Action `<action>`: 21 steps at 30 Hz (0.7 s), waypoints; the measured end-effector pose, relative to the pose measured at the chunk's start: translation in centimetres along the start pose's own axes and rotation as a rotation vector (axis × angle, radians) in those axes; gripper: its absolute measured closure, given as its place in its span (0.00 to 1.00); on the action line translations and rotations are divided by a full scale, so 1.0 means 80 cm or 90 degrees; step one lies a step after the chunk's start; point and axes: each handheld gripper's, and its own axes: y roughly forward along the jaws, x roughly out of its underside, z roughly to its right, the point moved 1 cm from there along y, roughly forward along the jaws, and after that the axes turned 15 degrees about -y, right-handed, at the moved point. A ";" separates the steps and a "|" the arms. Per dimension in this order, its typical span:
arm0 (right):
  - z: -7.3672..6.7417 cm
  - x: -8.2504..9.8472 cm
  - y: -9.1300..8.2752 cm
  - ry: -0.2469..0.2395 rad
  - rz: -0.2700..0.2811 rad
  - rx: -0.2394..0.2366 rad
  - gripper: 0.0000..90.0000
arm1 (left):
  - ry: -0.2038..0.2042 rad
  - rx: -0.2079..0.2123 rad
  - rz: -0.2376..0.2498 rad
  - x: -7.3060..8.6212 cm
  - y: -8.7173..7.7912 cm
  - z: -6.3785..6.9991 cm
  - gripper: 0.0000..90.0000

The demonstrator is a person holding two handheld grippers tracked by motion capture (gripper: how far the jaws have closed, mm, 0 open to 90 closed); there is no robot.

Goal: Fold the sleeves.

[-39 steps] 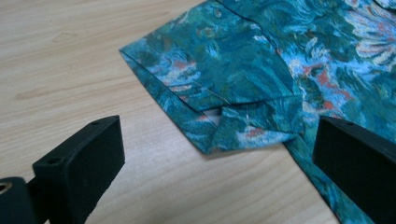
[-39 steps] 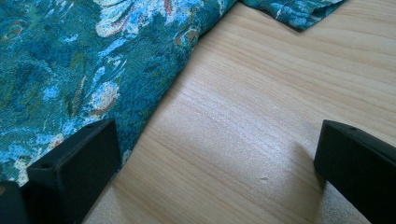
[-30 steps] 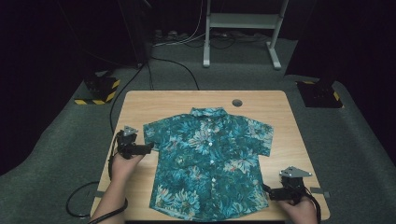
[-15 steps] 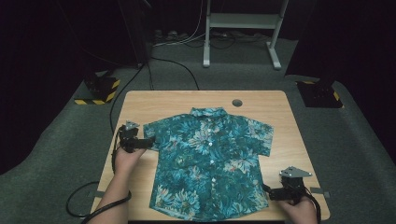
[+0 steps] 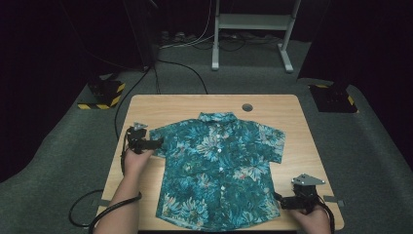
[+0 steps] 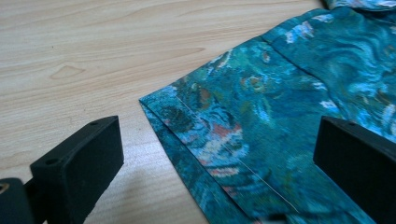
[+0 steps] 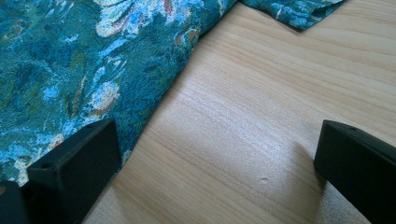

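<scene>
- Shirt (image 5: 220, 170): teal, flower print, short sleeves, lies flat and face up in the middle of the table (image 5: 190, 105), collar toward the far edge, hem near the person's edge, buttons down the middle.
- Left gripper (image 5: 157, 142): sits at the tip of the shirt's left sleeve, pointing across the table toward the cloth. Left hand (image 5: 135, 158) holds it from behind, forearm slanting in from the bottom edge.
- Left gripper view: jaws wide apart, one on bare wood, the other over the sleeve (image 6: 243, 121); the sleeve's hemmed corner lies between them, not pinched.
- Right gripper (image 5: 282, 202): low at the shirt's near right hem corner, pointing in at the cloth, grey plate on top. Right hand (image 5: 311, 220) grips it at the table's near edge.
- Right gripper view: jaws spread, nothing between them but wood; one jaw is just at the shirt's side edge (image 7: 154, 93), the other well out on the table. Touching or not, cannot tell.
- Around: a round dark hole (image 5: 247, 107) in the tabletop past the collar, apart from the shirt.
- A black cable (image 5: 85, 214) loops off the table's near left corner.
- Grey carpet (image 5: 58, 161) all round; a white metal frame (image 5: 251, 29) stands beyond the far edge; black boxes with yellow-striped bases (image 5: 104, 92) on the floor to the left.
- Nothing lies on the shirt or between the grippers and it.
</scene>
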 end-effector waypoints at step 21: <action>0.000 0.000 0.000 -0.003 0.001 -0.002 0.00 | -0.015 -0.038 -0.022 -0.016 0.032 -0.009 0.07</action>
